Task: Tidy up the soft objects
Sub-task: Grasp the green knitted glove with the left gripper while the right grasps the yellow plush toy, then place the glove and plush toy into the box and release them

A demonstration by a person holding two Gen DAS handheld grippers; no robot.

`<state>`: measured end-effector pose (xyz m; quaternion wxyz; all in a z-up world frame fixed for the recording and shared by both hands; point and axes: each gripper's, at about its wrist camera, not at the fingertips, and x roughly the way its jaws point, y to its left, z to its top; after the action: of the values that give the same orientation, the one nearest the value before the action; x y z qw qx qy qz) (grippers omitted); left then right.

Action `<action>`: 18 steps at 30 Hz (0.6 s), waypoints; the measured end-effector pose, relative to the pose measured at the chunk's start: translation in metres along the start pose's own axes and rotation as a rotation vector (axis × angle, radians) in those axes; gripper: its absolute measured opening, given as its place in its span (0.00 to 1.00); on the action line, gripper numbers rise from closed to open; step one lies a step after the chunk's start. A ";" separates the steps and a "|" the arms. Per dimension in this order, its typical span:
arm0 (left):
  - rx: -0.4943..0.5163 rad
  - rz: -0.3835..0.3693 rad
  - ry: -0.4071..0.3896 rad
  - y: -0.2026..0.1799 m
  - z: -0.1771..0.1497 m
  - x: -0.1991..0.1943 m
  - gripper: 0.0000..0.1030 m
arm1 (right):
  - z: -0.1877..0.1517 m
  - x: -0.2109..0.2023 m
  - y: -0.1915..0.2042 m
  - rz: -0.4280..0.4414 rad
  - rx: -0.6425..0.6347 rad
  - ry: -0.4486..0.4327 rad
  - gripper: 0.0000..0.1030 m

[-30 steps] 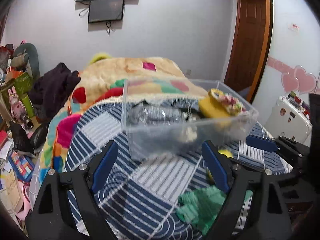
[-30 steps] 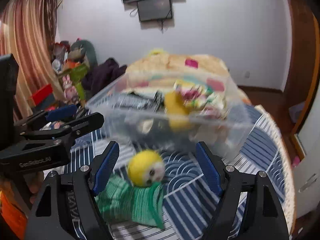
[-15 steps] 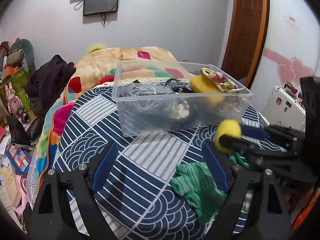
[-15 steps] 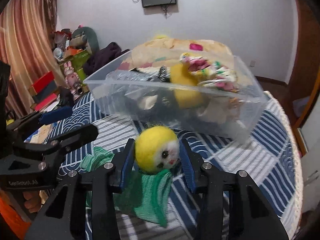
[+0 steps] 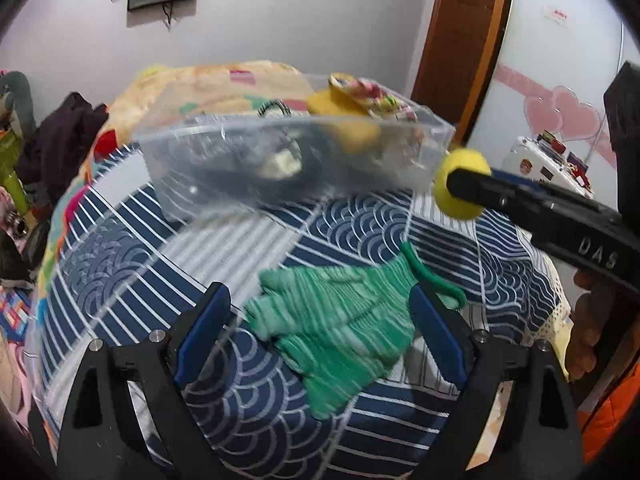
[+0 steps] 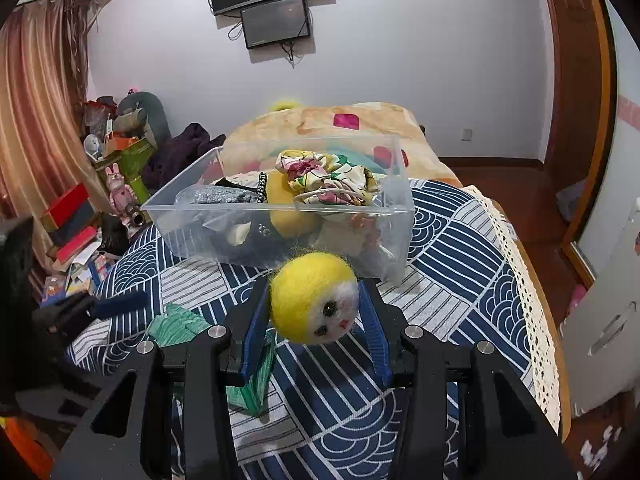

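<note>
- right tongs (image 6: 316, 312), black frame with blue pads, pinching a round yellow felt ball with a white doll face (image 6: 314, 298); blue pads pressed against both sides of it.
- same yellow felt ball (image 5: 460, 184) seen from the left wrist view, raised above the bed, just beside the near right corner of the box, with the black right tongs (image 5: 472, 184) reaching in from the right.
- left tongs (image 5: 320, 324) spread wide, nothing between the blue pads; hovering over a pair of green knitted gloves (image 5: 340, 320).
- green knitted gloves lying flat on the blue-and-white patterned quilt (image 5: 248, 248), fingers towards the left, a green loop at the far right edge; partly hidden behind the right tongs in the right wrist view (image 6: 180, 326).
- clear rectangular plastic box (image 6: 280, 216) sitting on the quilt beyond the gloves, blurred in the left wrist view (image 5: 296, 164).
- inside the box: a floral fabric scrunchie (image 6: 328, 178) on top of a yellow soft item (image 6: 286, 204), and dark grey and black soft things (image 6: 216, 196) towards the left.
- orange fleece blanket with coloured squares (image 6: 332, 124) heaped on the bed behind the box.
- dark screen (image 6: 276, 22) mounted on the pale wall, brown wooden door (image 5: 460, 40) at the right.
- heap of toys and boxes (image 6: 116, 152) at the left beside a striped curtain.
</note>
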<state>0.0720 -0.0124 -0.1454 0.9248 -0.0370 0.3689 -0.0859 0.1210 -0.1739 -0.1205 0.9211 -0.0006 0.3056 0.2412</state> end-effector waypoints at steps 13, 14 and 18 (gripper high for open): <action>-0.020 -0.024 -0.038 0.002 -0.003 -0.006 0.26 | 0.000 -0.004 0.004 0.011 -0.013 -0.005 0.40; -0.020 -0.014 -0.051 0.004 -0.001 -0.009 0.26 | 0.001 -0.004 0.005 0.015 -0.012 -0.008 0.40; -0.024 0.015 -0.100 0.011 0.008 -0.022 0.26 | 0.002 -0.005 0.008 0.024 -0.016 -0.011 0.40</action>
<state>0.0634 0.0030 -0.1257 0.9422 -0.0496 0.3233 -0.0724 0.1154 -0.1687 -0.1146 0.9197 -0.0030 0.2985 0.2549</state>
